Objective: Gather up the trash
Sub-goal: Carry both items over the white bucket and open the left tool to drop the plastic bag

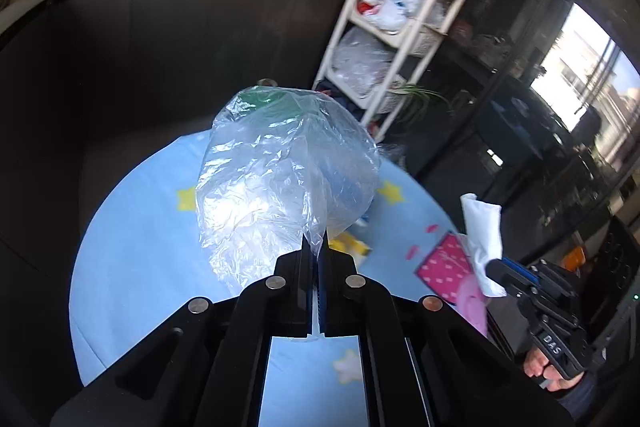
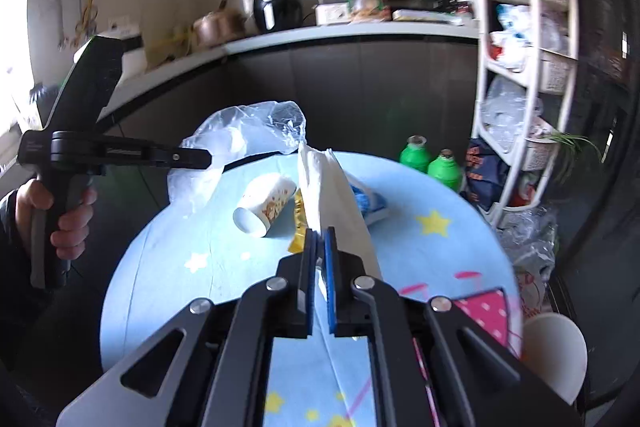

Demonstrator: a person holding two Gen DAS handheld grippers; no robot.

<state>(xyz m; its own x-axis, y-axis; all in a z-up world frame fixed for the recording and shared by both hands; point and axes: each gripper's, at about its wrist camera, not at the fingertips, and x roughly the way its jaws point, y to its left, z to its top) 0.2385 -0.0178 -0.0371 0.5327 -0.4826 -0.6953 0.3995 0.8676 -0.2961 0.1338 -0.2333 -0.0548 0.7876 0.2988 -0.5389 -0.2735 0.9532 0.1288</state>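
- Left gripper, nearest the lens in the left wrist view: I hold it clamped on a fold of the clear plastic bag, which balloons up in front of the fingers and hangs above the desk; its contents cannot be made out.
- Right gripper: I hold it clamped on a white paper tissue, which stands up from between the blue pads, above the desk.
- Paper cup: lying on its side on the blue star-patterned cloth, mouth toward me and to the left, just left of the tissue; I cannot tell what is inside it.
- Yellow wrapper: flat on the cloth, between the cup and the tissue.
- Blue-and-white packet: on the cloth, partly hidden behind the tissue.
- Two green bottles: upright, side by side at the far edge of the desk.
- White shelf rack: beyond the right edge of the desk, its baskets holding plastic bags, with a red package on top.
- Open room: bare cloth lies on the right of the desk near the yellow star; a white bowl sits off the near right edge.
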